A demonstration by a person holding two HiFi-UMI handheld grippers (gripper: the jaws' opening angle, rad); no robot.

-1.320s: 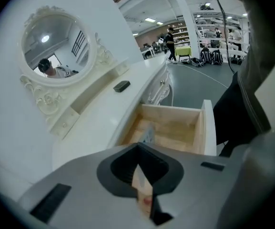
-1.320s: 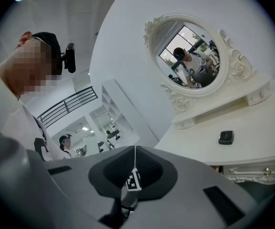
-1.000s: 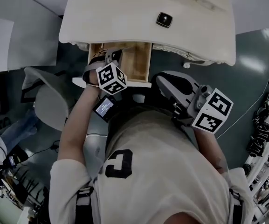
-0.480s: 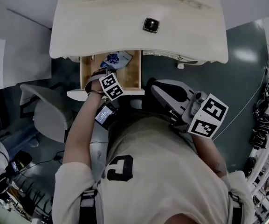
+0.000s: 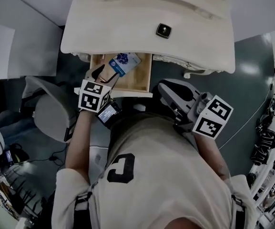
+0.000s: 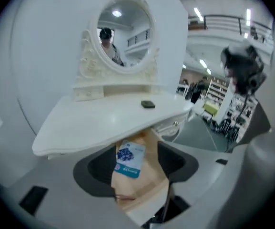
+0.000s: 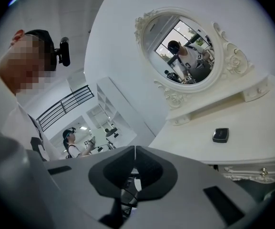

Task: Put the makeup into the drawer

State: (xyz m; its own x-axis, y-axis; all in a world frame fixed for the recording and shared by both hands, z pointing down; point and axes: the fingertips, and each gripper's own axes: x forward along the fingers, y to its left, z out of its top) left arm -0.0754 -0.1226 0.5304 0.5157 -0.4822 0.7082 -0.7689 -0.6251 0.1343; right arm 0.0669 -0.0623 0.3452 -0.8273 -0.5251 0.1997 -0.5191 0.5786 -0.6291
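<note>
A blue-and-white makeup packet [image 5: 124,63] [image 6: 129,159] lies flat in the open wooden drawer [image 5: 144,75] [image 6: 151,180] under the white dressing table [image 5: 127,23]. My left gripper [image 5: 100,73] [image 6: 135,168] hovers over the drawer's front left corner. Its jaws have just been opening and stand wide, and the packet lies loose below them, untouched. My right gripper [image 5: 168,87] [image 7: 134,168] hangs to the right of the drawer, shut with nothing in it. A small black compact [image 5: 164,30] [image 6: 147,104] [image 7: 220,134] rests on the tabletop.
An oval mirror [image 6: 123,37] [image 7: 187,56] stands at the back of the table. A grey chair [image 5: 51,113] sits left of me. Cables and gear [image 5: 266,137] line the floor at the right. Another person [image 7: 73,144] stands far off.
The left gripper has drawn back out of the drawer, rolled over and opened. The packet now lies free in the drawer. The right gripper has stayed put.
</note>
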